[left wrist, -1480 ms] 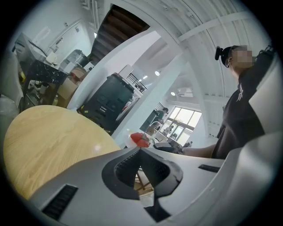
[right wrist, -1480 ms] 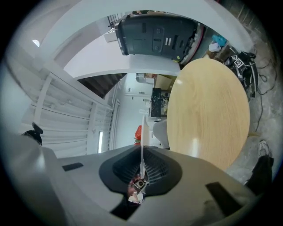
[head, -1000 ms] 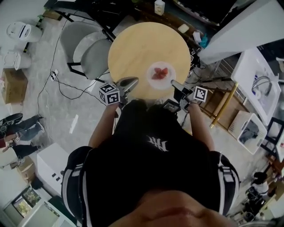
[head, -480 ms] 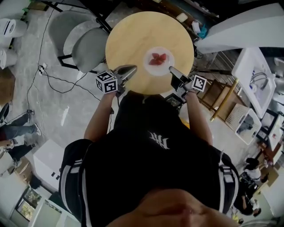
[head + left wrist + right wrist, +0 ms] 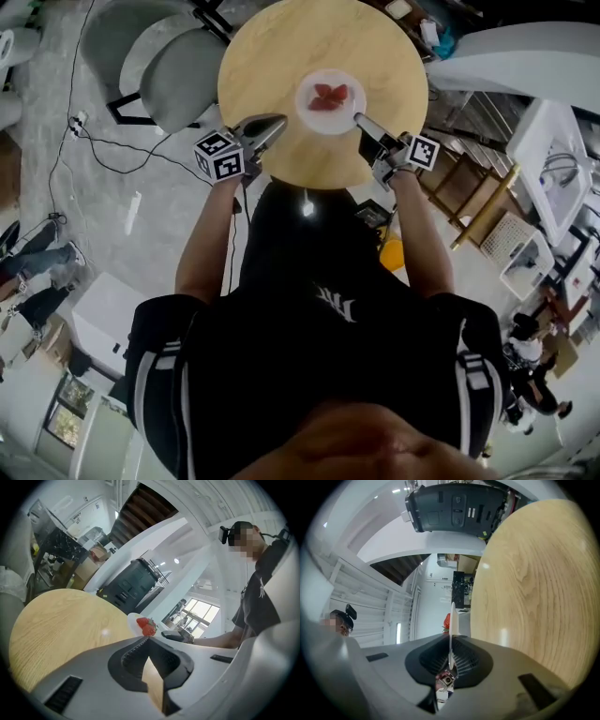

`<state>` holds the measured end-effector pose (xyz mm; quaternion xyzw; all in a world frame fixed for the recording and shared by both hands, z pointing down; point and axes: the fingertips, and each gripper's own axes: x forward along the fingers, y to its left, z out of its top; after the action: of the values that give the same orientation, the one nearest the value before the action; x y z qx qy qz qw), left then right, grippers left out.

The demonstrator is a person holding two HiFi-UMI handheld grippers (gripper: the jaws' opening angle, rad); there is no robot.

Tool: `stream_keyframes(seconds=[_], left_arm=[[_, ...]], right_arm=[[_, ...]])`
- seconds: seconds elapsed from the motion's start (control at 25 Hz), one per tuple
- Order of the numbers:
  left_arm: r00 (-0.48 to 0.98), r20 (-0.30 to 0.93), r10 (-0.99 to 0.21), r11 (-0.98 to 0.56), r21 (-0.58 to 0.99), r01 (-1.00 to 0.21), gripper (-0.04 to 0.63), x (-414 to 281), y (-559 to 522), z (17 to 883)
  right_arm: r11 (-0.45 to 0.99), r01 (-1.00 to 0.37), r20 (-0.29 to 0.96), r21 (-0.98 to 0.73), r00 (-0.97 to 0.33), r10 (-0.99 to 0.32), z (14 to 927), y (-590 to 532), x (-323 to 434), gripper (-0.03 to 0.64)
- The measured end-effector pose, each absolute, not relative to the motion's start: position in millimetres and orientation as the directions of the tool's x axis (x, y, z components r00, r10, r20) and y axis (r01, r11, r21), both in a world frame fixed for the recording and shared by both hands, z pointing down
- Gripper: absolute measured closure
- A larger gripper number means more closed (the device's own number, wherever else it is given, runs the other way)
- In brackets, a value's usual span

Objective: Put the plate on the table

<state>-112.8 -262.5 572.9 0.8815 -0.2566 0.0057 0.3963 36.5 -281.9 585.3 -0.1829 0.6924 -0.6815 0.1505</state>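
Our right tongs point(image 5: 359, 118) pinch plate point(image 5: 306, 99) rim over counter point(image 5: 262, 61); left tongs point(image 5: 279, 120) clenched, empty. We judge plate light, stiff, tippy: rim grip, keep level.

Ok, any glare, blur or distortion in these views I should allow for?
Head view: sharp, edges bent by the lens. Left gripper view: dark corners, bright window washed out behind the strawberries. Right gripper view: soft glare spots on the table, plate seen edge-on.
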Motion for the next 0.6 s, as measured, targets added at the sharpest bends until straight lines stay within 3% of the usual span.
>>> stream_keyframes(seconds=[0.6], left_arm=[[0.867, 0.24, -0.437, -0.548, 0.693, -0.468, 0.594, -114.1, -275.0, 608.9]], right_arm=[[-0.07, -0.08, 0.104, -0.994, -0.883, -0.458, 650.3, -289.4, 25.7, 0.598]])
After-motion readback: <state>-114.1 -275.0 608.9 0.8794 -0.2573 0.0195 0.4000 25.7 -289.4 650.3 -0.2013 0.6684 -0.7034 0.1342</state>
